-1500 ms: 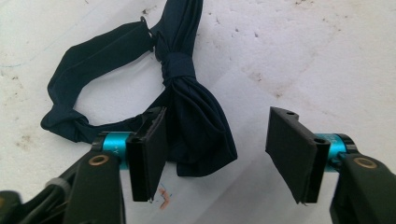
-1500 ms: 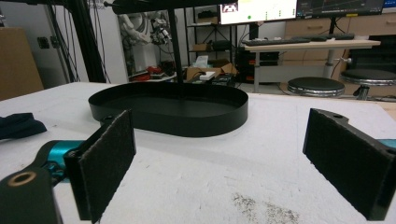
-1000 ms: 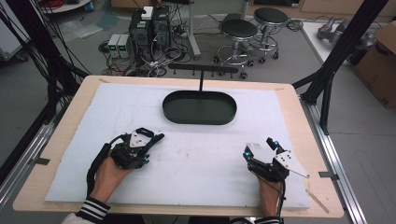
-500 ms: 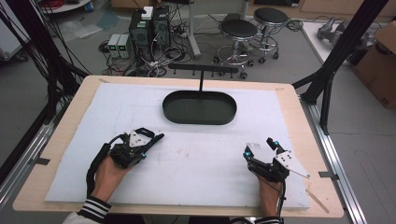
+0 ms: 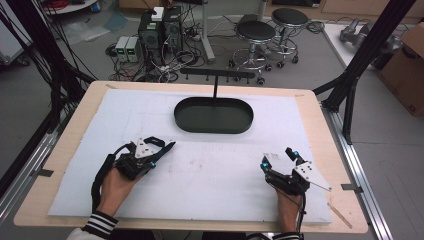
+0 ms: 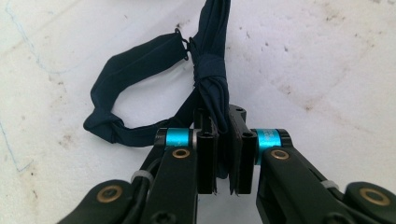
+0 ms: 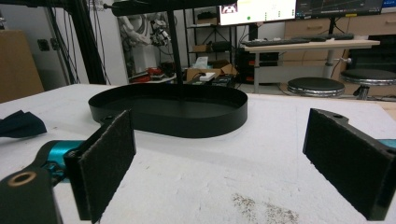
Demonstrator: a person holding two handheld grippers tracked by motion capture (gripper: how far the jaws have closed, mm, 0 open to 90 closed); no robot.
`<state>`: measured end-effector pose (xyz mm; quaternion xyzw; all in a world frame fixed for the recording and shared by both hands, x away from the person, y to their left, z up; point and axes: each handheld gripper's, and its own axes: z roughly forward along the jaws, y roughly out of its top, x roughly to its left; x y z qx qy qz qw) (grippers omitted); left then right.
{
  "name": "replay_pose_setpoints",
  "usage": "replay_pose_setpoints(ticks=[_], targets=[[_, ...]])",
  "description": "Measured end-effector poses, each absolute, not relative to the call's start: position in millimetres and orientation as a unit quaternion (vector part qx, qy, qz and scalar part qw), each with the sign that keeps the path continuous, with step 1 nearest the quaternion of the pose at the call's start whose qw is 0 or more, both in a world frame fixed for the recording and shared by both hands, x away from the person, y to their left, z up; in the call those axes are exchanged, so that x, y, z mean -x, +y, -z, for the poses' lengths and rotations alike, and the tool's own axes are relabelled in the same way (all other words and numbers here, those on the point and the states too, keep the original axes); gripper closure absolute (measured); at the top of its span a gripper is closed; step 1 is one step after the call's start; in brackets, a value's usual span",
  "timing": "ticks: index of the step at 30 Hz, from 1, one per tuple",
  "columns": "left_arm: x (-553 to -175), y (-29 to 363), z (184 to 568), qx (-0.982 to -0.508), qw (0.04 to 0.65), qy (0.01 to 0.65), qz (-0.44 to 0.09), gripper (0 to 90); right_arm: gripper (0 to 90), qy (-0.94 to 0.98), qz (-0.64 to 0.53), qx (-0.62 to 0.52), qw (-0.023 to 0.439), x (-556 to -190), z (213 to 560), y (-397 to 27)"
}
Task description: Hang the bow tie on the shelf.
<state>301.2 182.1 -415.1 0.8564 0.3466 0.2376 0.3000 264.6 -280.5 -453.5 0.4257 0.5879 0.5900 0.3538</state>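
At lower left of the high view, the left tongs [image 5: 167,146] have just closed and pinch a dark blue bow tie [image 6: 205,70] lying on the white table [image 5: 215,175]; at lower right, the right tongs [image 5: 278,156] stand wide open, facing the black oval tray [image 5: 214,116].

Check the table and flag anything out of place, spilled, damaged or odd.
Nothing spilled or broken. The white mat is scuffed with dark specks and faint blue pen lines. The left hand-held gripper is shut on a dark blue bow tie, strap looped loosely. The black oval tray sits square.
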Motion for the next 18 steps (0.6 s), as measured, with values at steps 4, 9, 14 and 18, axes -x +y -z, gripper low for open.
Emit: replay_pose_setpoints(ticks=[4,9,14,18], targets=[[-297,187,410,-0.832,0.342,0.344,-0.27,83.5,8.4,0.588,-0.59,-0.426,0.354,-265,453,-280],[-296,196,400,-0.797,0.396,0.358,-0.282,83.6,8.4,0.587,-0.59,-0.426,0.355,-264,454,-280],[-296,200,396,-0.788,0.415,0.361,-0.278,83.6,8.4,0.587,-0.589,-0.426,0.356,-264,454,-280],[-298,203,393,-0.771,0.457,0.36,-0.26,83.6,8.4,0.587,-0.589,-0.426,0.356,-264,453,-280]])
